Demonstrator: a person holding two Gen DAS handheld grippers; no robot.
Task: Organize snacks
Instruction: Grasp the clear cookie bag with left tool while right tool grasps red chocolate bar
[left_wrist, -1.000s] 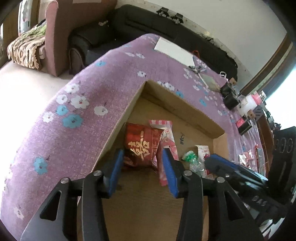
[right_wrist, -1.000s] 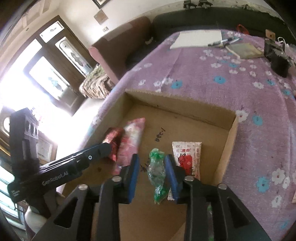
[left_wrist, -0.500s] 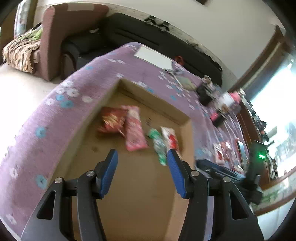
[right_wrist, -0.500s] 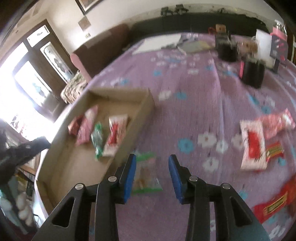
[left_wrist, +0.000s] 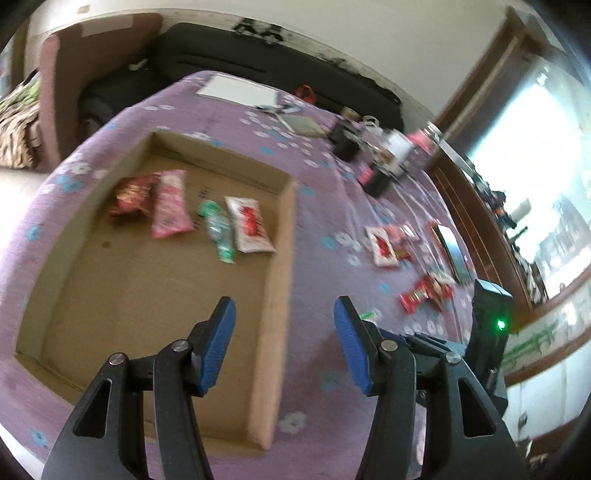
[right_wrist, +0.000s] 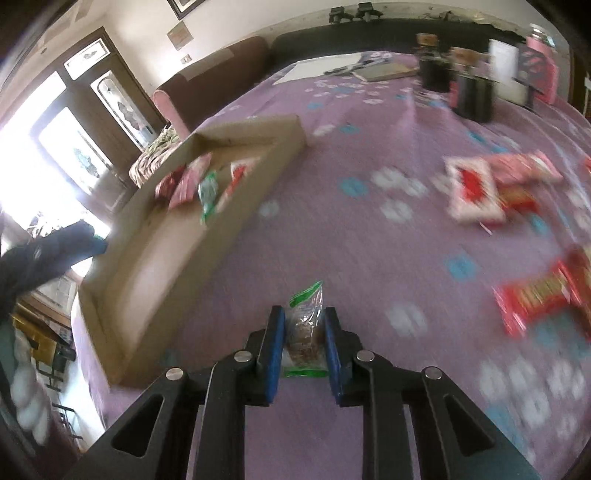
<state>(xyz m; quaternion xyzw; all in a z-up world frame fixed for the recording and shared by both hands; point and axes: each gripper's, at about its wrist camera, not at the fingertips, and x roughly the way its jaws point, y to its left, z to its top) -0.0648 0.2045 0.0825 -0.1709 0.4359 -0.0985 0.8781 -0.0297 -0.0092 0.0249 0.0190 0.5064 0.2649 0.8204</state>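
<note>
Closing on a clear packet with green ends, the right gripper is seen low over the purple flowered cloth; the packet, filled with something brown, lies between the blue pads and is touched by both, with its green top sticking out beyond the fingertips. It rests on the cloth just right of the cardboard box, outside the box wall.

Held over the right wall of the box, the left gripper is shown with its jaws standing apart and nothing between them; one blue pad is over the box floor, the other over the cloth.

Four snacks are laid in a row at the far end of the box: a dark red packet at the left, a pink packet beside it and partly over its edge, a green and clear packet next, and a white packet with a red print at the right, touching the green one.

More snacks are scattered on the cloth well right of the box: a white and red packet with pink ones behind it, and a red bar nearer. Dark jars and a white sheet are seen at the far side, blurred
</note>
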